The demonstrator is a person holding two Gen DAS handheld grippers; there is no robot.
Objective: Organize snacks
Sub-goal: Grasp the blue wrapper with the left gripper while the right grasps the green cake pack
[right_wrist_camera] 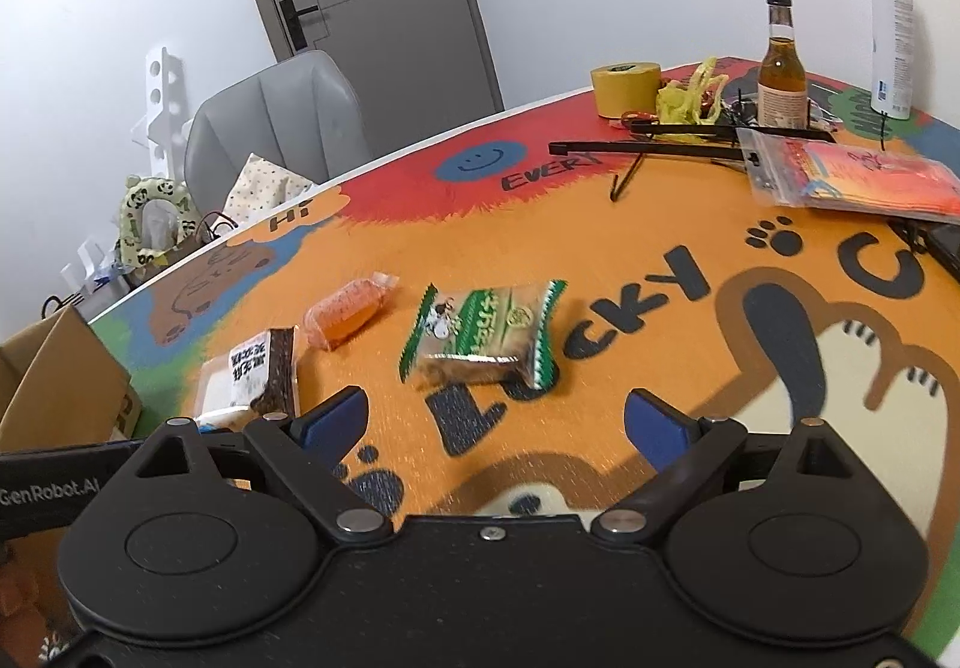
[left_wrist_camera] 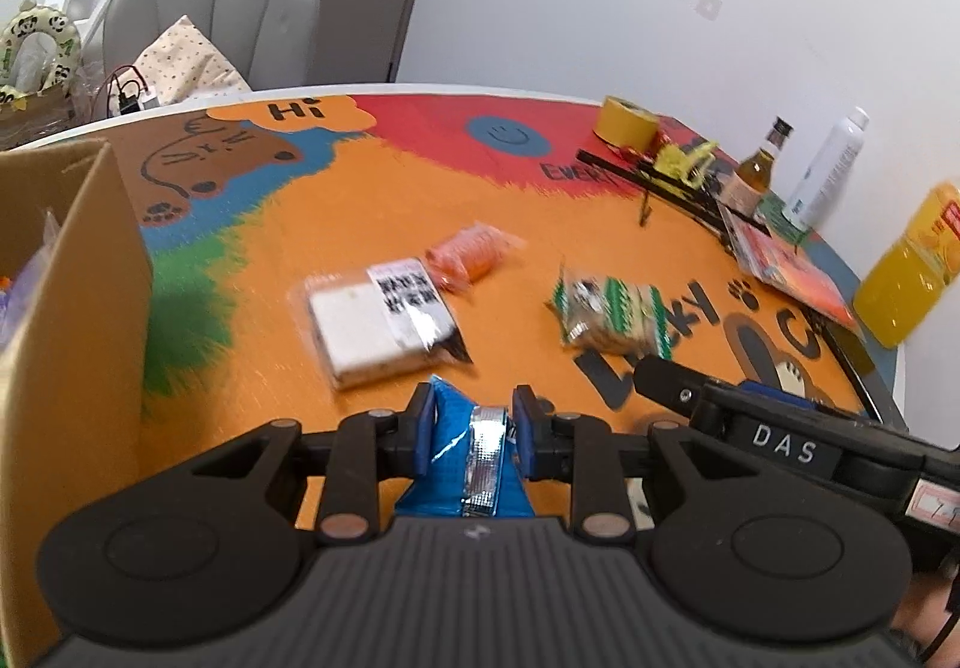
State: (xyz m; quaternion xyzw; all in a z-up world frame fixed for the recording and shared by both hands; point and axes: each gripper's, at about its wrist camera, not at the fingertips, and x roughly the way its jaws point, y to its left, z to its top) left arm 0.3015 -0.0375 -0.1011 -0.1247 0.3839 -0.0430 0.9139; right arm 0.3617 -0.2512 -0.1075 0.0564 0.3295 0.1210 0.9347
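My left gripper (left_wrist_camera: 474, 428) is shut on a blue snack packet (left_wrist_camera: 474, 464) with a silver seam, held just above the table. An open cardboard box (left_wrist_camera: 78, 320) stands to its left and also shows in the right wrist view (right_wrist_camera: 54, 368). On the mat lie a white and black wrapped cake (left_wrist_camera: 378, 320) (right_wrist_camera: 252, 374), an orange snack pack (left_wrist_camera: 471, 254) (right_wrist_camera: 348, 311) and a green and white snack pack (left_wrist_camera: 612, 314) (right_wrist_camera: 486, 335). My right gripper (right_wrist_camera: 495, 422) is open and empty, just short of the green pack.
A colourful mat (right_wrist_camera: 660, 260) covers the table. At the far right stand a yellow tape roll (right_wrist_camera: 624, 89), a glass bottle (right_wrist_camera: 780, 68), a white spray can (right_wrist_camera: 891, 32), a red plastic pouch (right_wrist_camera: 852, 176) and a yellow juice bottle (left_wrist_camera: 906, 272). A grey chair (left_wrist_camera: 216, 8) stands behind the table.
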